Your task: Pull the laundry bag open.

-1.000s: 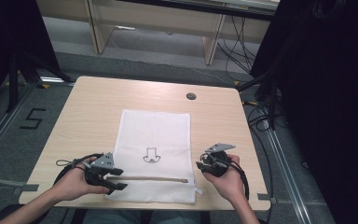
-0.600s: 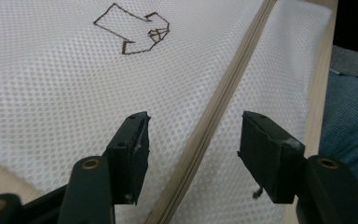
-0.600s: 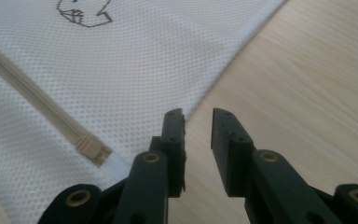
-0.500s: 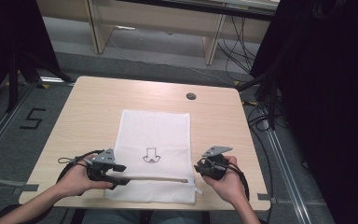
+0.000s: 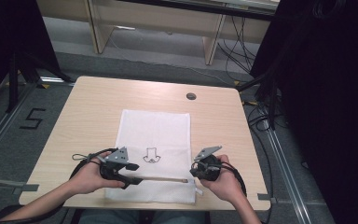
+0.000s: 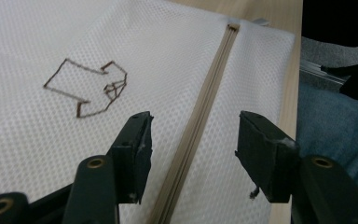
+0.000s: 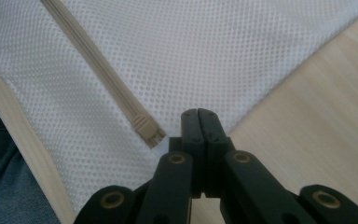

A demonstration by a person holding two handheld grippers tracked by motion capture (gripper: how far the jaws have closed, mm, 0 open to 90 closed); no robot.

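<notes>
Light wooden table [image 5: 88, 116] on grey floor, a floor mark "5" [image 5: 32, 119] to its left, dark curtains at both sides, cables [image 5: 242, 44] beyond; a white mesh bag [image 5: 156, 130] with a tan zipper [image 5: 161, 178] lies flat near the person's edge. Left gripper [image 5: 129, 173]: jaws spread, straddling the zipper without pressing it, shifted slightly along it since earlier. Right gripper [image 5: 193, 173]: jaws just closing, now pressed together at the bag's edge beside the zipper end; whether mesh is pinched cannot be told.

Your left gripper [image 5: 129, 173] and right gripper [image 5: 196, 171] flank the beige zipper [image 5: 161, 178] of the white mesh bag [image 5: 154, 135] near you.
</notes>
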